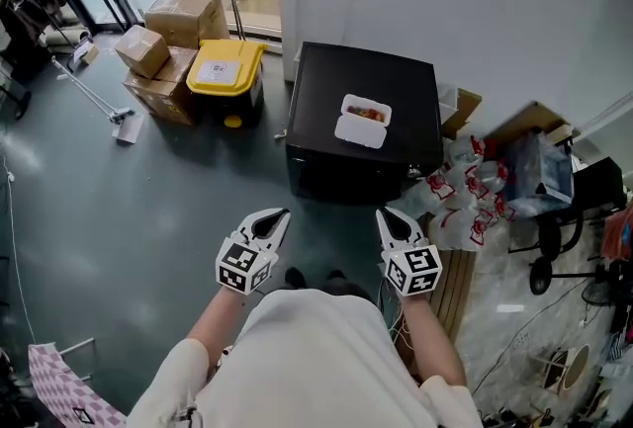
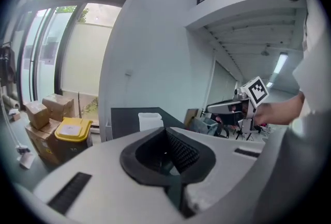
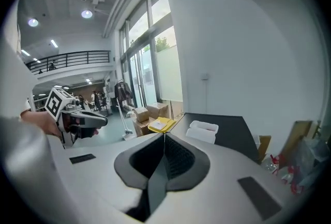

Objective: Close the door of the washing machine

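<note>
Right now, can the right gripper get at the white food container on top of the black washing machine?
Probably yes. The right gripper hangs in front of the washing machine, shut and empty. Nothing stands between it and the white food container on the machine's top.

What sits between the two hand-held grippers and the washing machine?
Nothing: head view shows only bare floor between left hand-held gripper, right hand-held gripper and washing machine.
</note>
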